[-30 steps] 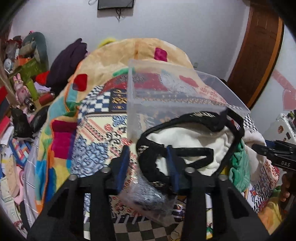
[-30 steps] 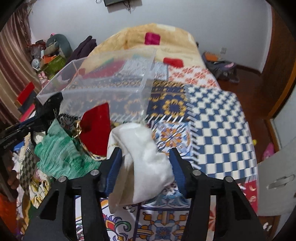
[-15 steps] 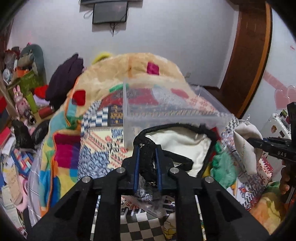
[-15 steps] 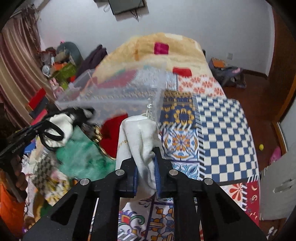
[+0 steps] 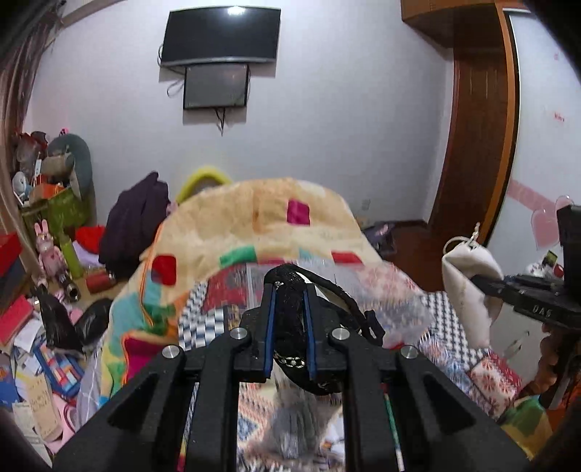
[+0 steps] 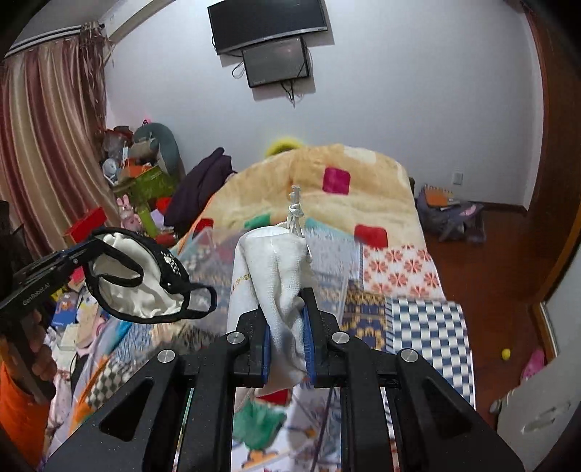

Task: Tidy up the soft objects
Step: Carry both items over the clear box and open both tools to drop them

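Observation:
My left gripper (image 5: 289, 290) is shut on the black strap of a black-and-white cloth bag (image 5: 290, 319); the bag hangs from it in the right wrist view (image 6: 145, 283). My right gripper (image 6: 287, 301) is shut on a white drawstring pouch (image 6: 276, 268), held upright with its knotted cord on top; the pouch also shows in the left wrist view (image 5: 468, 276). Both are lifted above the bed. The clear plastic box (image 6: 326, 261) lies blurred on the patterned quilt behind the pouch. A green knitted item (image 6: 258, 424) lies below my right gripper.
The bed carries a patchwork quilt (image 6: 399, 268) and a beige blanket (image 5: 254, 221). Clutter of toys, boxes and clothes fills the left floor (image 5: 54, 290). A TV (image 5: 221, 32) hangs on the wall. A wooden door (image 5: 475, 145) stands at the right.
Both grippers closed on their items and rose sharply. The bag and the pouch lifted off the pile; the box and the bed dropped lower in view.

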A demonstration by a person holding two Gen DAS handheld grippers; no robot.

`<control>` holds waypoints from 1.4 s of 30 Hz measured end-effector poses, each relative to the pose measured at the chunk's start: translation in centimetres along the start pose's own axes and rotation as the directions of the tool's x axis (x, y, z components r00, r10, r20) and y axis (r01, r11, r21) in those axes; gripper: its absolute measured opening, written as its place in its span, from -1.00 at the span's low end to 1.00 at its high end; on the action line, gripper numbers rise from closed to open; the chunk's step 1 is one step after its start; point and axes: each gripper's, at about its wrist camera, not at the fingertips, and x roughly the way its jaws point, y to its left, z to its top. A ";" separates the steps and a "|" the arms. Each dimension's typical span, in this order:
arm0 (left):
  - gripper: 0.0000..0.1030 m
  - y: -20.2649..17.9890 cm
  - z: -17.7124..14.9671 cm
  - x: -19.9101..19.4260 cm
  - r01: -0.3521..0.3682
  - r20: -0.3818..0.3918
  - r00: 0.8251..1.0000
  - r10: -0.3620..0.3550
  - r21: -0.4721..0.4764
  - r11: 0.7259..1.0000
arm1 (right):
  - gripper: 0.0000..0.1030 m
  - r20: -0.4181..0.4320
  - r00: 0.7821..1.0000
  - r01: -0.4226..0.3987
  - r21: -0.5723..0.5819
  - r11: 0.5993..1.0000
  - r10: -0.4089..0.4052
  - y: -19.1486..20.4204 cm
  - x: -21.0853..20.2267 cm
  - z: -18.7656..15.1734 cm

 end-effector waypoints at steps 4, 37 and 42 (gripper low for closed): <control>-0.75 0.1 1.2 1.6 -0.021 0.022 1.000 0.021 0.003 1.000 | -0.74 -0.003 1.000 0.012 -0.009 1.000 -0.012 0.3 2.0 0.9; -0.51 -2.0 -3.1 13.6 0.015 -0.273 0.962 -0.008 0.025 1.000 | -0.30 -0.208 0.976 0.051 -0.066 0.996 -0.064 0.4 10.6 -0.6; -0.25 -2.5 -2.3 11.3 0.026 -0.231 0.973 -0.019 0.027 0.999 | 0.08 -0.154 0.986 0.048 -0.068 0.997 -0.058 0.9 8.2 -0.2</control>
